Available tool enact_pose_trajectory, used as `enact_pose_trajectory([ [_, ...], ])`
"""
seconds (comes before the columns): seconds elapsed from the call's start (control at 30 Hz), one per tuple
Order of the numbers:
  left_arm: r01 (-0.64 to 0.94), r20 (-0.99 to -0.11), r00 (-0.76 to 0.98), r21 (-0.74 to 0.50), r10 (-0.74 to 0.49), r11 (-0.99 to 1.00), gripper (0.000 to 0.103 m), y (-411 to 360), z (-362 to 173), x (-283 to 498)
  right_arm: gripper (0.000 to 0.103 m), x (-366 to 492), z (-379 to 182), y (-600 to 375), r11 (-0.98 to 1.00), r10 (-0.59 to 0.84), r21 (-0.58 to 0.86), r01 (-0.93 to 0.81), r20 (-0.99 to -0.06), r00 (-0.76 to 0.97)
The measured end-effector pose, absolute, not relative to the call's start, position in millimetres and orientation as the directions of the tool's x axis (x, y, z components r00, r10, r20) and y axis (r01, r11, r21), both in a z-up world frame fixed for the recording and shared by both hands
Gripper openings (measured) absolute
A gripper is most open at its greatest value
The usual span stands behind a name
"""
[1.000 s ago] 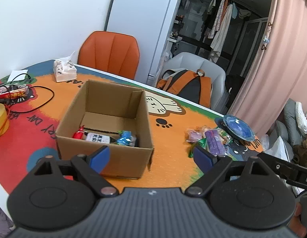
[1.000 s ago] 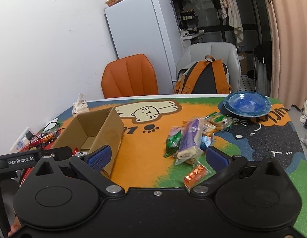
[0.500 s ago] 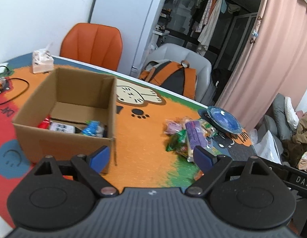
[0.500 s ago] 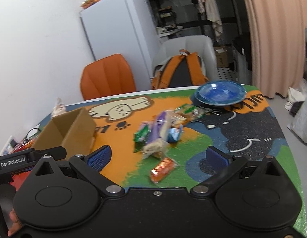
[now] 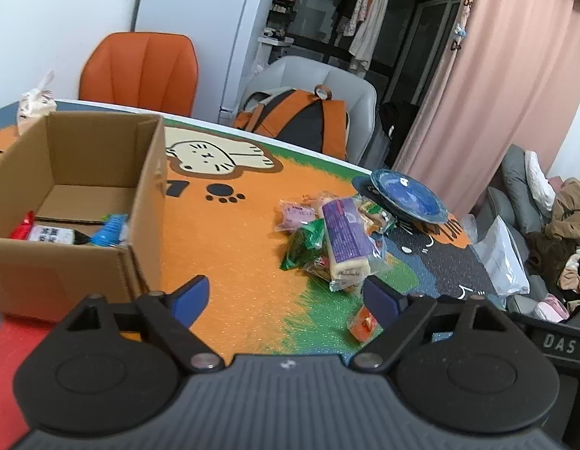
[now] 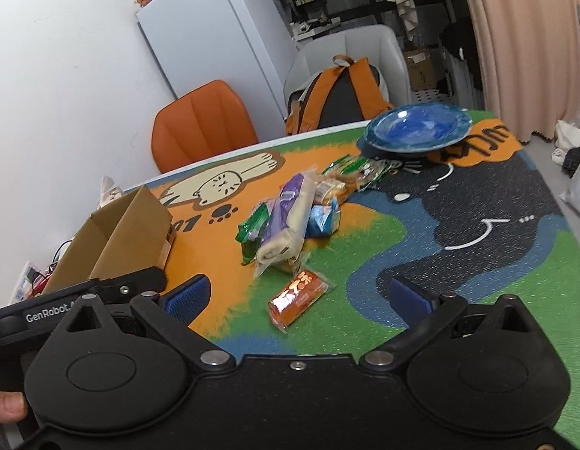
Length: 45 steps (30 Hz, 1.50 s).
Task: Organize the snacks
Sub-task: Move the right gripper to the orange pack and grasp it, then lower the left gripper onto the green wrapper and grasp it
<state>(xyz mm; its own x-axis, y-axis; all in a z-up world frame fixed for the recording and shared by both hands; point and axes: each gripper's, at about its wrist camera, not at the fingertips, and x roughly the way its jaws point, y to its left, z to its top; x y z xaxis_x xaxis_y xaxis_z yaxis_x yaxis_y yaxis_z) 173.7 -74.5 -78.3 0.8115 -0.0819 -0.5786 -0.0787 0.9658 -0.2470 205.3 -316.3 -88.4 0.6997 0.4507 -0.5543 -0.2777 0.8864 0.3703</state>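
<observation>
Left gripper (image 5: 286,296) jaws wide but closing slightly, nothing between the blue pads, nothing held. It hangs over the orange part of the cartoon-cat table mat (image 5: 230,247). Cardboard box (image 5: 83,202) sits to its left, just beyond the left pad, open top; inside it a red-and-white packet (image 5: 42,233) and a blue wrapper (image 5: 111,229) lie against the near wall. Snack pile (image 5: 334,232) lies ahead and to the right of this gripper, near the right pad but not touching: purple-wrapped bar (image 5: 344,238) on top, green packet (image 5: 304,243) on its left side, pink packet (image 5: 294,214) behind. Small orange packet (image 5: 363,324) lies apart from the pile, just beside the right pad.

Right gripper (image 6: 297,298) jaws wide apart, empty. In its view the orange packet (image 6: 298,297) lies on green mat right between the 2 pads, a little ahead of them, no contact. Snack pile (image 6: 290,221) sits farther ahead, box (image 6: 121,236) off to the left, blue plate (image 6: 417,127) at the far edge beyond the pile. A thumb (image 6: 6,407) shows at the lower left edge.
</observation>
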Motion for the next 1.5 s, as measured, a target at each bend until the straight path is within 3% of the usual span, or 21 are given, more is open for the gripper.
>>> enact_pose_trajectory([
  [0.1,-0.079,-0.577,0.813,-0.250,-0.083,0.965,0.082,-73,-83,179,0.099,212,-95,-310,0.895,0.436,0.357,-0.269,-0.564,0.701],
  [0.27,-0.082,-0.583,0.808,-0.258,-0.087,0.963,0.071,-69,-88,186,0.079,227,-108,-298,0.899,0.430,0.349,-0.263,-0.598,0.677],
  [0.5,-0.089,-0.588,0.804,-0.261,-0.085,0.961,0.065,-65,-94,194,0.070,242,-121,-281,0.915,0.400,0.320,-0.245,-0.640,0.656],
  [0.67,-0.104,-0.597,0.799,-0.259,-0.074,0.960,0.063,-64,-97,200,0.031,250,-129,-272,0.911,0.411,0.325,-0.254,-0.667,0.621],
  [0.77,-0.103,-0.596,0.800,-0.256,-0.073,0.961,0.063,-64,-98,204,0.024,250,-131,-273,0.909,0.415,0.328,-0.256,-0.667,0.618],
  [0.87,-0.100,-0.600,0.796,-0.259,-0.079,0.961,0.063,-66,-100,210,0.020,250,-129,-276,0.909,0.415,0.328,-0.257,-0.659,0.628],
  [1.5,-0.069,-0.572,0.812,-0.289,-0.115,0.955,0.063,-71,-99,249,0.019,275,-131,-308,0.924,0.368,0.330,-0.192,-0.632,0.682],
])
